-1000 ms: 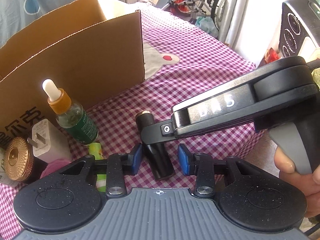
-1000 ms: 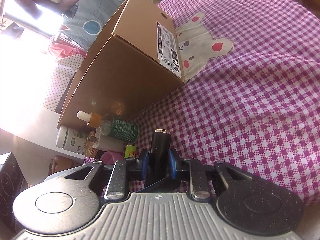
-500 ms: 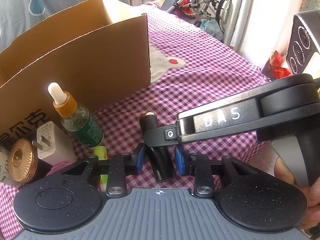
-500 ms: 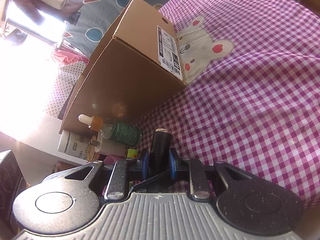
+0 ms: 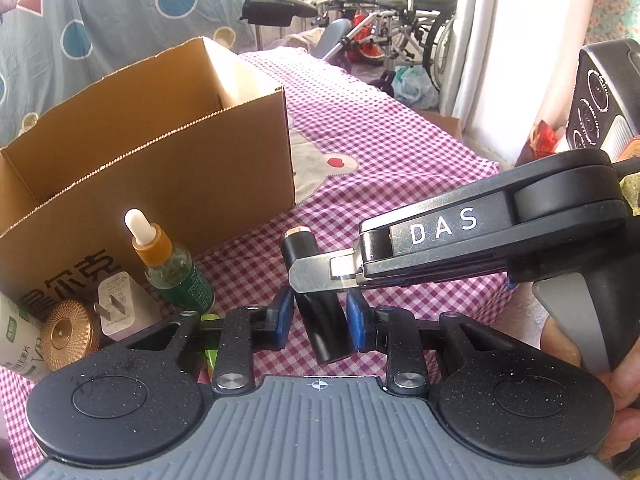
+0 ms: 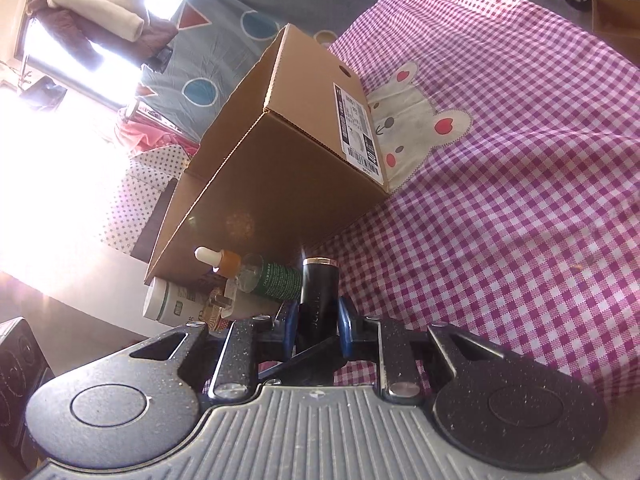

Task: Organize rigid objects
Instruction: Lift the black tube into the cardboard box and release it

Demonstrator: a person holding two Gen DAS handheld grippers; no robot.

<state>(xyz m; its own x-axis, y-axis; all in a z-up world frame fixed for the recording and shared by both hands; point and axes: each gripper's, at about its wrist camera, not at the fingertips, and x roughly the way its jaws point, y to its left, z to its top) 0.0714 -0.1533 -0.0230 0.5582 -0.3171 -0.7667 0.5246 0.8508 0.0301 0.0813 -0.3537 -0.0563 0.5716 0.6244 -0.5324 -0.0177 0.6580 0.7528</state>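
A black tube with a gold rim (image 5: 329, 340) is held tilted over the pink checked cloth, and both grippers have it. My left gripper (image 5: 320, 322) is closing, its blue pads against the tube's lower part on both sides. My right gripper (image 6: 318, 320) is shut on the same black tube (image 6: 320, 280). In the left wrist view its finger (image 5: 316, 282) reaches in from the right and crosses the tube's upper part. An open cardboard box (image 5: 168, 176) stands just behind.
Left of the tube stand a green dropper bottle (image 5: 176, 276), a white plug adapter (image 5: 120, 308), a gold-lidded jar (image 5: 66, 330) and a white bottle (image 5: 16, 340). The checked cloth (image 6: 500, 200) with a rabbit patch stretches right. A black appliance (image 5: 604, 96) stands far right.
The left jaws have closed in onto the black tube. Both grippers have risen a little with it, and the box now looks lower in the views.
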